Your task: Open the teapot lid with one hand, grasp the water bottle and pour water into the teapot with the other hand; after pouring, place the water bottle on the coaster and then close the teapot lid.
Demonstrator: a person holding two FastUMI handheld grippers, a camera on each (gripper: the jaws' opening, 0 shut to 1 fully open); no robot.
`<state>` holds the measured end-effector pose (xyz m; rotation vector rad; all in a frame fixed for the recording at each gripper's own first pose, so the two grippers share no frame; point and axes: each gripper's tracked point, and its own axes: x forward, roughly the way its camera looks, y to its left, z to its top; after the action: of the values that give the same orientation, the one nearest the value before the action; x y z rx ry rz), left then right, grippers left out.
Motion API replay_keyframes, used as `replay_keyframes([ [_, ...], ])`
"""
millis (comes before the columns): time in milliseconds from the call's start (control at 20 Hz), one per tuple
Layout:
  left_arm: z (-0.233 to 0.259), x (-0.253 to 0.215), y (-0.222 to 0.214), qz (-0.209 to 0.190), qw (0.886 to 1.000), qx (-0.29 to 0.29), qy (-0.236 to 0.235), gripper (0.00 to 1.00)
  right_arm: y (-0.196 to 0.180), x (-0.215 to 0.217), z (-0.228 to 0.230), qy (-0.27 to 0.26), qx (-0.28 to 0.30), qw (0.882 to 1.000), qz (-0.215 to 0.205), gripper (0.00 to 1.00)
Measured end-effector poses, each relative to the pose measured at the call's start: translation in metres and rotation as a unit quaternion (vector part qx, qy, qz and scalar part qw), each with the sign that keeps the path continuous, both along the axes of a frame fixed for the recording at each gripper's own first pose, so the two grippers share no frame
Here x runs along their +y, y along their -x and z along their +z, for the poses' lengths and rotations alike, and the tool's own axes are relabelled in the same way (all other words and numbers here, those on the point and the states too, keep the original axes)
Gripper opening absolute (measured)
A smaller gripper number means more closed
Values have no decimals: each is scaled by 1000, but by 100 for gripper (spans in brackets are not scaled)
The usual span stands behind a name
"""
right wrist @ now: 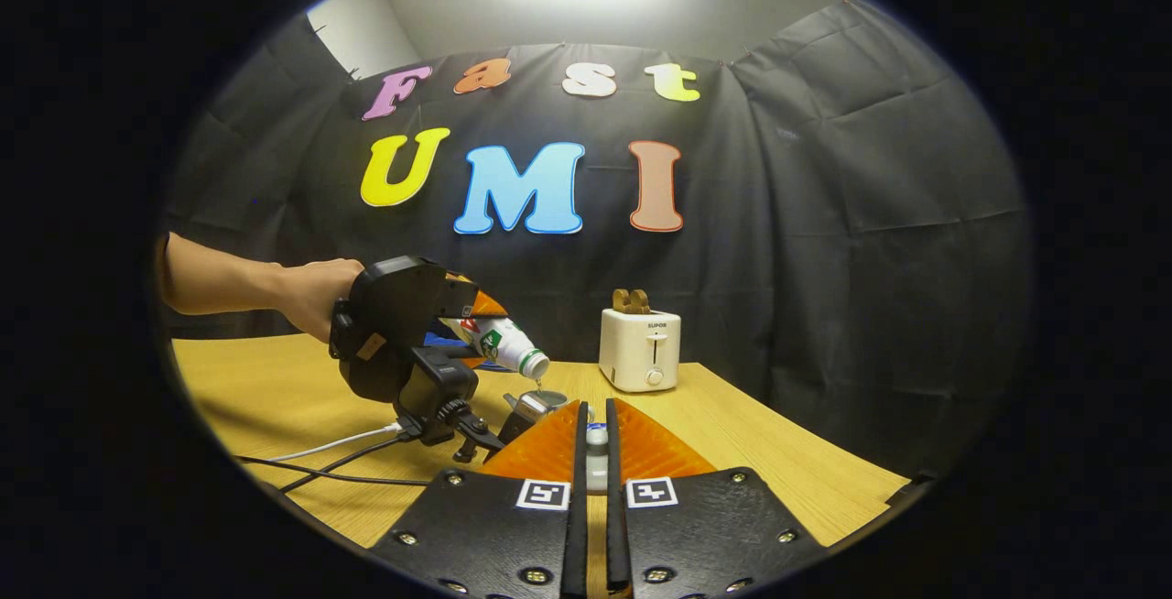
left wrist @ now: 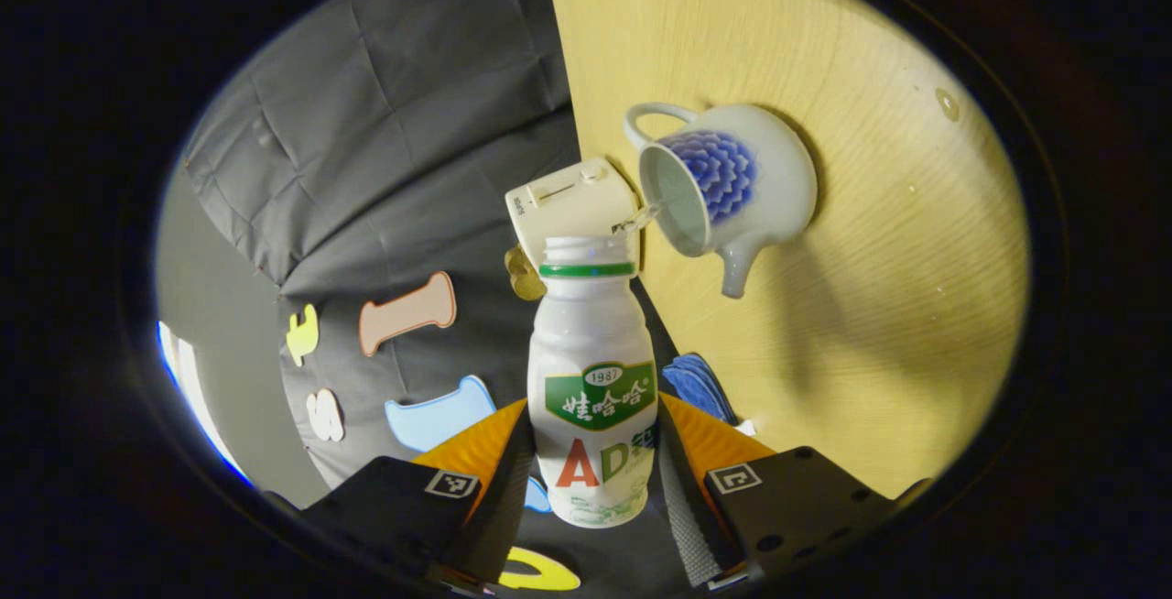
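Teapot point(left wrist: 723, 187) on wooden table point(left wrist: 870, 324); left gripper point(left wrist: 595, 480) clamps bottle point(left wrist: 593, 379), right gripper point(right wrist: 595, 452) pinches lid point(right wrist: 596, 439).

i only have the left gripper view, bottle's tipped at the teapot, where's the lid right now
Observer: The right tongs are shut on a small white piece, apparently the lid, just this side of the teapot.
Operator: how steep is the bottle from the side
Observer: The bottle slopes mouth-down, with its mouth just above the teapot's opening.
Operator: anything lying under that hand
Observer: Cables run across the table below the left tongs.
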<state>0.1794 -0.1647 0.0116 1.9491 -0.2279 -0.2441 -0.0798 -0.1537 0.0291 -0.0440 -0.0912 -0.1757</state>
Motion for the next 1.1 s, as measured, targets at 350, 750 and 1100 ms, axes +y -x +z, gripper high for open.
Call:
replay_keyframes([
  [350, 5, -3, -3, -14, 999, -14, -35, 76, 8, 1, 6, 7, -13, 1000, -2, 8],
  [750, 9, -2, -7, -21, 999, -20, -46, 82, 8, 7, 8, 13, -13, 1000, -3, 8],
  [1100, 8, -2, -8, -22, 999, -16, -36, 76, 7, 8, 11, 18, -12, 1000, -7, 8],
])
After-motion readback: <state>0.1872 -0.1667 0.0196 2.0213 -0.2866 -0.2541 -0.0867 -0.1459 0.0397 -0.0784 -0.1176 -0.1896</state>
